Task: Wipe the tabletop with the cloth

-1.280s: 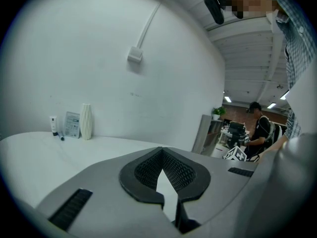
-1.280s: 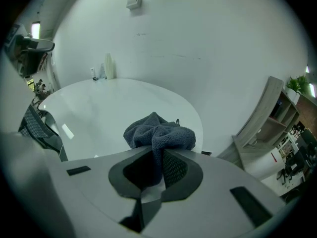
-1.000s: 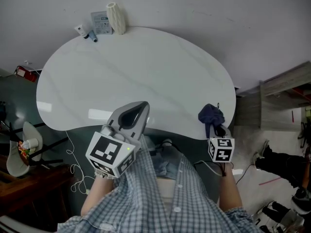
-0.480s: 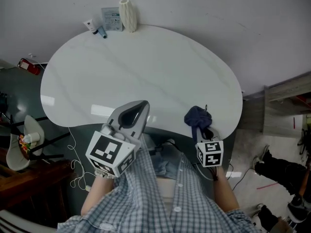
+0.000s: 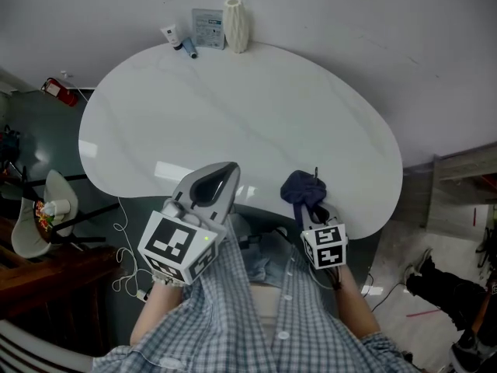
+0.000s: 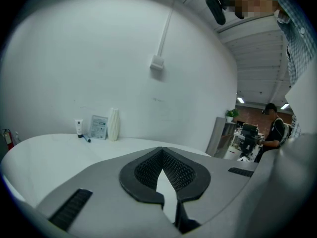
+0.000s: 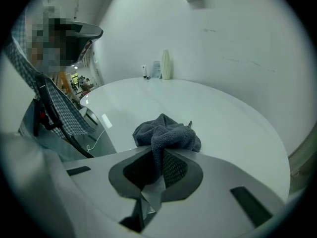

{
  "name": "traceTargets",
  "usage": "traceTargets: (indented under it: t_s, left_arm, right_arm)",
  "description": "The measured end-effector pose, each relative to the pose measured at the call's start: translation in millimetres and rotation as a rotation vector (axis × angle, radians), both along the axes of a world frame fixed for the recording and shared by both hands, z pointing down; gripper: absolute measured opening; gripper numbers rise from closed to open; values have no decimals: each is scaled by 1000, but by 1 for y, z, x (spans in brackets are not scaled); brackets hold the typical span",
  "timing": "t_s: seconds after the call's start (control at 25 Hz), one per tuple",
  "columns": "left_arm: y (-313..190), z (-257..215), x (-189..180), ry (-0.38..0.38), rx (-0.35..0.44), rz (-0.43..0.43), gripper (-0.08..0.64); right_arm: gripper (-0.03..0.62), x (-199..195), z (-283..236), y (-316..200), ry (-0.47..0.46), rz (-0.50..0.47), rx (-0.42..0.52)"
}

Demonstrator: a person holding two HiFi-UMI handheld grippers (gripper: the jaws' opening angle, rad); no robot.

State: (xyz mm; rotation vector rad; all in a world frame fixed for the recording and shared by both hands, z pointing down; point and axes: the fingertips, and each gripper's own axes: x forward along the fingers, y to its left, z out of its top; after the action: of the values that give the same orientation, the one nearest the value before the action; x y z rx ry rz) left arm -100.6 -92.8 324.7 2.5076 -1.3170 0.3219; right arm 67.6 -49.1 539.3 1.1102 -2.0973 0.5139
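Cloth point(image 5: 304, 189), clamped in R gripper point(image 5: 314, 208) at tabletop point(image 5: 233, 107) edge, lower right: press flat, sweep overlapping strokes toward upper left; L gripper point(image 5: 224, 171) closed, empty.

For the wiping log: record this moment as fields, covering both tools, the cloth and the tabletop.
left tool: shut, nothing between its jaws
right tool: shut on the cloth
cloth: dark, bunched, at the tabletop's near right edge
tabletop: white, rounded
far edge: white vase, small items beside it
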Motion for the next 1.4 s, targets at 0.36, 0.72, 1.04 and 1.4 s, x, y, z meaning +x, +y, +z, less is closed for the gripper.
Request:
traceTargets:
  t_s: [0.36, 0.72, 1.04, 1.4]
  left_arm:
    - [-1, 1, -14, 4, -16, -15, 6]
    - [-1, 0, 1, -1, -10, 14, 6]
    - [0, 4, 29, 0, -18, 43, 6]
    - [-1, 6, 73, 1, -18, 89, 6]
  right_arm:
    - [23, -61, -2, -13, -1, -144, 9]
    - [23, -51, -2, -19, 41, -138, 32]
    - [23, 9, 0, -41, 59, -15, 46]
    - [23, 96, 0, -59, 98, 132, 75]
